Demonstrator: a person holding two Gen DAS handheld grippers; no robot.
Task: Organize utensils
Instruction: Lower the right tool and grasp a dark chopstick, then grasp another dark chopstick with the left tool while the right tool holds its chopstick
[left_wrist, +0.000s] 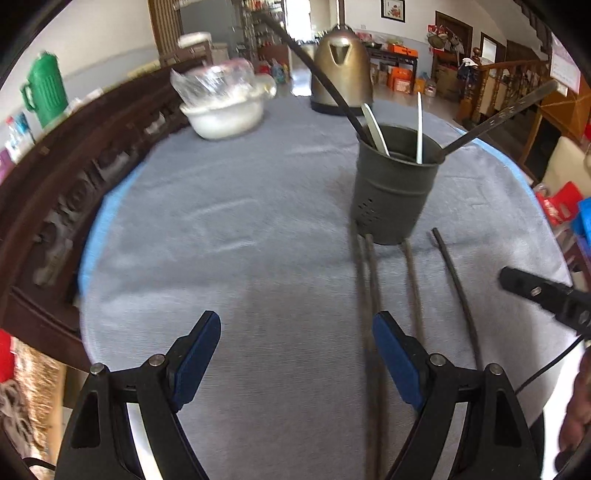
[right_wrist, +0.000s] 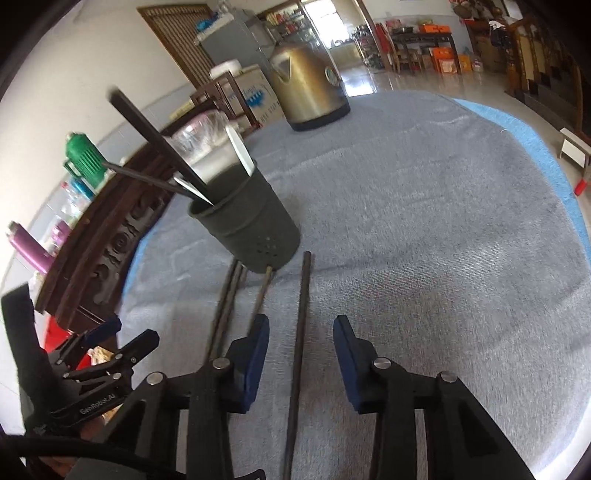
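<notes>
Your right gripper (right_wrist: 301, 354) straddles the outermost chopstick (right_wrist: 301, 332) with wide jaws, ready to lift it into the holder (right_wrist: 247, 229), while your left gripper (left_wrist: 295, 354) hangs wide and empty

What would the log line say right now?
left tool open, empty | right tool open astride chopstick | four chopsticks on cloth | holder upright

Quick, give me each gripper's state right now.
Left gripper: open, holding nothing, above the gray cloth.
Right gripper: open, straddling a dark chopstick, not gripping it.
</notes>
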